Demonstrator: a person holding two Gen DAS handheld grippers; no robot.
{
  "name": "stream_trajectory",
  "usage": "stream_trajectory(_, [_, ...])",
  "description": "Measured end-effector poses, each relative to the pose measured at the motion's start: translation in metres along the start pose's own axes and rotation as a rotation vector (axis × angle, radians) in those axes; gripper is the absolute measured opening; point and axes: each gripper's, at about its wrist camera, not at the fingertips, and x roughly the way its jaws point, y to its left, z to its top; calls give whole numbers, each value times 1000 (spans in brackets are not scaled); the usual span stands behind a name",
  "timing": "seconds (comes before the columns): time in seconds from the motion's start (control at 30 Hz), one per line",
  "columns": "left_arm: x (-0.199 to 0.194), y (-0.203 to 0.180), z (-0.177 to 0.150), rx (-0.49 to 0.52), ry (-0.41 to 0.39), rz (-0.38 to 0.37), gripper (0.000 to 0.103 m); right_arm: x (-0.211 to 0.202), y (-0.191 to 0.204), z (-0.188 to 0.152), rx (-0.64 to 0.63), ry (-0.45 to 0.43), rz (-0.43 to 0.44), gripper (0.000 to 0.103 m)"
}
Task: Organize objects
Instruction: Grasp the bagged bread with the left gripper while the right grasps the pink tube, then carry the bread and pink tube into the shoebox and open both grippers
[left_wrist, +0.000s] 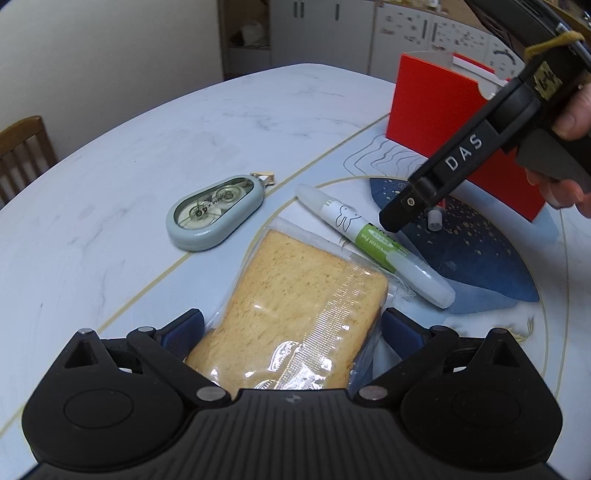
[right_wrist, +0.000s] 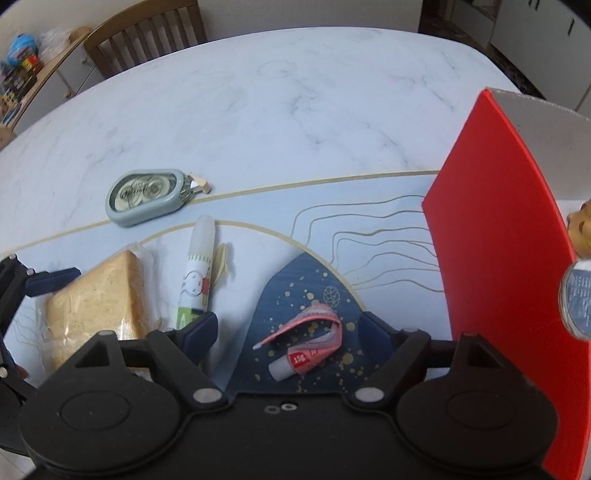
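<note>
A wrapped slice of bread (left_wrist: 295, 314) lies on the table between the fingers of my left gripper (left_wrist: 291, 328), which is open around it; I cannot tell if the pads touch it. It also shows in the right wrist view (right_wrist: 96, 310). My right gripper (right_wrist: 288, 328) is open, its fingers on either side of a small crumpled red-and-white tube (right_wrist: 306, 339) on the dark blue mat (right_wrist: 295, 288). A white and green pen (left_wrist: 373, 247) lies beside the bread. A grey-green correction tape (left_wrist: 218, 210) lies further left.
A red box (right_wrist: 506, 266) with a white inside stands open at the right, with a can (right_wrist: 578, 299) and a yellowish object (right_wrist: 580, 225) in it. A wooden chair (right_wrist: 144, 29) stands at the far table edge.
</note>
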Motion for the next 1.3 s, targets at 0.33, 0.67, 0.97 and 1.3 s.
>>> stream_trajectory(0.33, [-10,-13,-11,-82,-14,63,95,-10,5,-16,-104,-50,-5,42])
stream_trajectory(0.67, [-30,-31,-25,-180,-11,99,89,-33,-4,-43,-110,-87,51,41])
stream_trajectory(0.97, [-52,-51,-36,-277,7,86,87,-76,-14,-78,-130,-119,118,41])
stream_trajectory(1.3, [-92,-79,-15,-339,-49,108,87,-126,-30,-98,-175,-160,172,41])
